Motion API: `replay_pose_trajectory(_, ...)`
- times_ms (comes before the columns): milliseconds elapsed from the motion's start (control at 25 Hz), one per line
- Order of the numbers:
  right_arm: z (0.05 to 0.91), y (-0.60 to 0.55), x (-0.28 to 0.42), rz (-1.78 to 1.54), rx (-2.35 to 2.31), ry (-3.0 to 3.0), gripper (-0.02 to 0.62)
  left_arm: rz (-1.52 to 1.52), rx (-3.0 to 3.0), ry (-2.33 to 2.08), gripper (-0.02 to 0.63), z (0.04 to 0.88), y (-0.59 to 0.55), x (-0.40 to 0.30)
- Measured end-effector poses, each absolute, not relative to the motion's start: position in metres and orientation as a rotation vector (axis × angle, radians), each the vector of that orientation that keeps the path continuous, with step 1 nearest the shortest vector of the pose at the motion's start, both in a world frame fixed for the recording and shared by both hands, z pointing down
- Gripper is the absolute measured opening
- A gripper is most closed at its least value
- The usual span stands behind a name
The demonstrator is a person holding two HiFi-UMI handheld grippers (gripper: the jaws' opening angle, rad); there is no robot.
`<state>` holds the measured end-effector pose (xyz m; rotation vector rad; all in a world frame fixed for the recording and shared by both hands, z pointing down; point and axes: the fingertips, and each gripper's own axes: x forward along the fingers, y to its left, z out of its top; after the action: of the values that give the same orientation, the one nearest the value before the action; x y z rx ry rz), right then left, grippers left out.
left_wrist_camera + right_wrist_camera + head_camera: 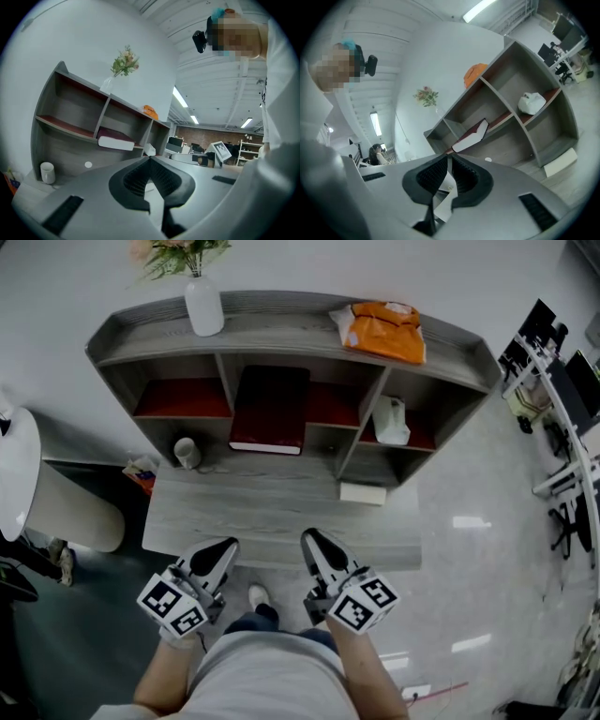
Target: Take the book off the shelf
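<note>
A dark red book [270, 409] with white page edges lies flat in the middle compartment of the grey shelf unit [281, 329], its front sticking out over the ledge. It shows in the left gripper view as the book [115, 140] and in the right gripper view as the book [471, 137]. My left gripper [225, 547] and right gripper [309, 540] hover side by side over the desk's near edge, well short of the book. Both are shut with nothing between the jaws.
On top of the shelf stand a white vase with flowers [202, 301] and an orange bag [384, 329]. A white cup [186, 452] sits on the desk [272, 512] at the left, a white box [363, 492] at the right, a white bag [390, 423] in the right compartment.
</note>
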<state>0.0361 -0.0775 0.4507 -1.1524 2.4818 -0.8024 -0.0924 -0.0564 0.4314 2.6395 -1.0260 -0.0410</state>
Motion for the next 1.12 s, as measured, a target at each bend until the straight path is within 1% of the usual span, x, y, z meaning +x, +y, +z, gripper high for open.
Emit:
replay_pose_trajectory(240,0.451,-0.139,0.022,-0.961,-1.126,2.246,0.023,-0.002,2.678,-0.969,0.015,0.434,-0.101,-0.119)
replay_pose_trajectory(320,0.452,-0.157,0.021,-1.003,-1.116,2.181,0.039,0.002,2.684,-0.956,0.015,0.435,-0.111,-0.126)
replay_pose_trajectory(360,0.452,-0.165,0.02,-1.025,-1.103,2.163,0.069,0.002,2.684,-0.952,0.015,0.435,-0.116,-0.129)
replay_pose_trajectory(400,0.452,-0.172,0.019,-1.048,-1.085,2.149,0.119,0.001,2.682,-0.951,0.015,0.436,-0.12,-0.131)
replay_pose_trajectory(440,0.453,-0.179,0.019,-1.076,-1.061,2.127,0.152,0.0,2.68,-0.951,0.015,0.436,-0.124,-0.133)
replay_pose_trajectory(640,0.454,-0.214,0.026,-1.211,-0.919,1.967,0.275,0.003,2.669,-0.982,0.015,0.436,-0.138,-0.131)
replay_pose_trajectory(720,0.458,-0.227,0.028,-1.271,-0.883,1.932,0.307,0.001,2.653,-1.013,0.015,0.436,-0.142,-0.129)
replay_pose_trajectory(880,0.471,-0.25,0.033,-1.379,-0.859,1.895,0.331,-0.012,2.607,-1.098,0.015,0.431,-0.147,-0.122)
replay_pose_trajectory(1120,0.474,-0.279,0.028,-1.48,-0.758,1.887,0.336,-0.012,2.53,-1.214,0.015,0.432,-0.145,-0.114)
